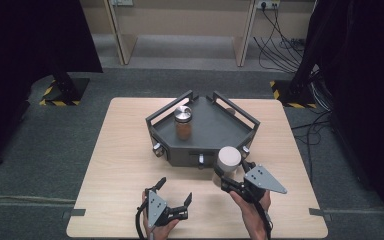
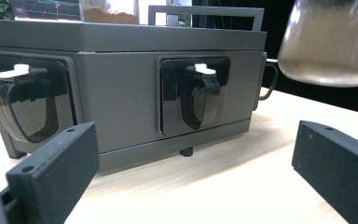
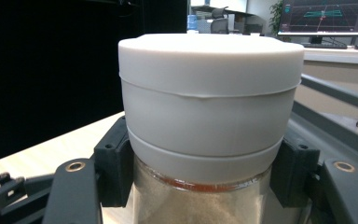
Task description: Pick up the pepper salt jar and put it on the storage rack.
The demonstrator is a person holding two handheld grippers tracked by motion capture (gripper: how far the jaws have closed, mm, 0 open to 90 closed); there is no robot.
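Right gripper (image 1: 226, 176) clamps a white-lidded jar (image 3: 209, 107), its base cut off; pale powder inside. Left gripper (image 1: 175, 192) stands open, empty.

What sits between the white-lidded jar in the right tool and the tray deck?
Only the tray's near wall and railing: the white-lidded jar, clamped in the right tool, hangs just outside that edge. The metal-lidded jar stands at the deck's left, leaving open deck.

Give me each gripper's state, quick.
Left gripper: open, holding nothing, low over the table.
Right gripper: closed on the white-lidded jar, beside the grey tray.
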